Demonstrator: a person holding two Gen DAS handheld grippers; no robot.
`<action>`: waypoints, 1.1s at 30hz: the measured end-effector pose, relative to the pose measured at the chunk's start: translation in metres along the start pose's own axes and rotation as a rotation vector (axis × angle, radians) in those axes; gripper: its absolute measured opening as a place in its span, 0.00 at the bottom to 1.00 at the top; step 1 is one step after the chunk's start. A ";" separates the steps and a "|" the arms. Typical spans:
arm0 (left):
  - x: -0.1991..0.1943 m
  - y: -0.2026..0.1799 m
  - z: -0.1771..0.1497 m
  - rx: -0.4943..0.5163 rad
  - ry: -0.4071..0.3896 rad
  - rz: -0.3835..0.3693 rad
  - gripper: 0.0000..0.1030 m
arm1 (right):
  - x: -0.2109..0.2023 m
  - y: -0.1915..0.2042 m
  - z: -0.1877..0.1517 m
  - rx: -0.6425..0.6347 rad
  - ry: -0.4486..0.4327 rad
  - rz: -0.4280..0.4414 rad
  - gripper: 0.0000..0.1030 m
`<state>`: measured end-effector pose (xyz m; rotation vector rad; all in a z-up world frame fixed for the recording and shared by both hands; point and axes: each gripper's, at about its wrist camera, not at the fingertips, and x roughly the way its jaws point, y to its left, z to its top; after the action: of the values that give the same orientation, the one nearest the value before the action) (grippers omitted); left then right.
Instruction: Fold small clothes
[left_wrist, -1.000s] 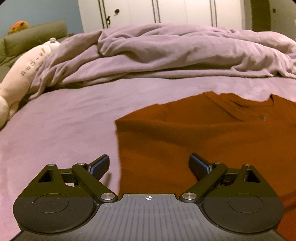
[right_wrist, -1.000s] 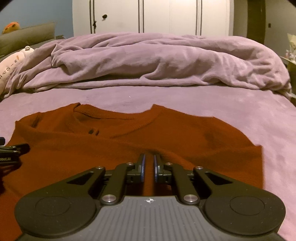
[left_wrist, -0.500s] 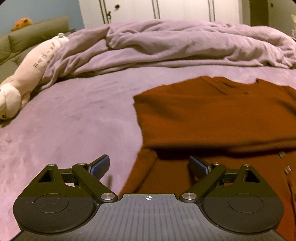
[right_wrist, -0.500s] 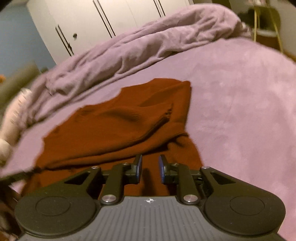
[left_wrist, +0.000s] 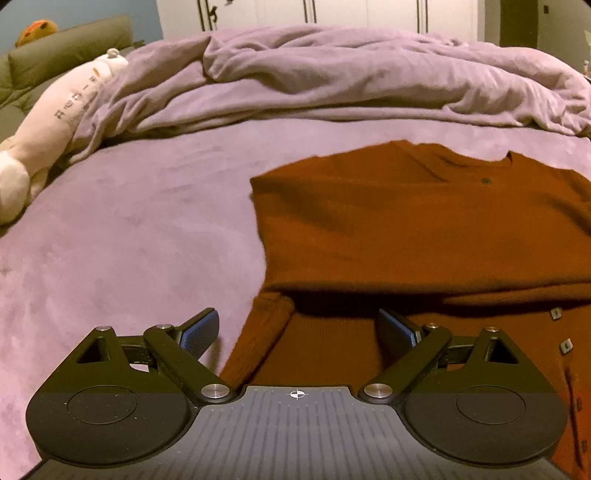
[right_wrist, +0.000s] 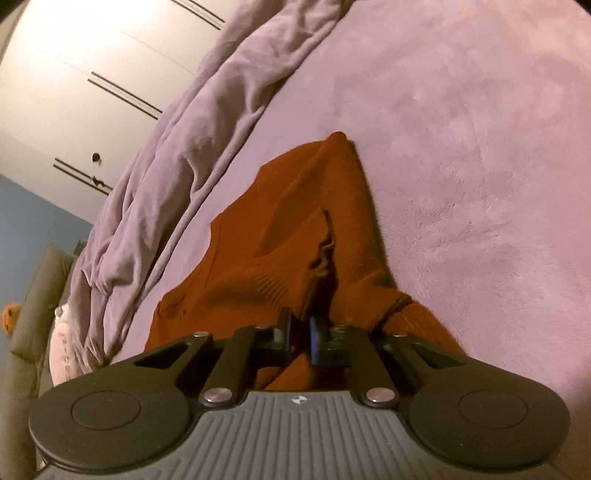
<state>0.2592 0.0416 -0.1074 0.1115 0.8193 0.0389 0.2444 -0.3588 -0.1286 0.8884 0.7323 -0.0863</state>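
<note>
Open lilac plush bedspread (left_wrist: 122, 236) runs from 7 to 11 o'clock of the left gripper (left_wrist: 297, 328), whose jaws are spread wide with nothing between them, straddling the near-left edge of the rust-orange knitted cardigan (left_wrist: 417, 221). A rumpled lilac duvet (left_wrist: 332, 81) bounds the far side at 12 o'clock, and a long cream plush toy (left_wrist: 55, 125) lies at 10. The cardigan lies on the bedspread, folded over itself with small buttons at 3 o'clock; the right gripper (right_wrist: 301, 334) is pinched on a raised ribbed fold of it, camera rolled.
</note>
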 end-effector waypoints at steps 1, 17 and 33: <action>0.001 0.001 -0.001 0.001 0.000 0.006 0.94 | -0.002 0.005 -0.001 -0.056 -0.021 -0.024 0.05; -0.061 0.036 -0.063 0.022 0.092 0.029 0.93 | -0.097 0.021 -0.090 -0.588 0.064 -0.182 0.08; -0.131 0.073 -0.140 -0.049 0.227 -0.027 0.72 | -0.219 -0.032 -0.149 -0.653 0.047 -0.445 0.42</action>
<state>0.0683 0.1161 -0.0985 0.0498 1.0456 0.0466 -0.0146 -0.3191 -0.0762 0.0971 0.9188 -0.2069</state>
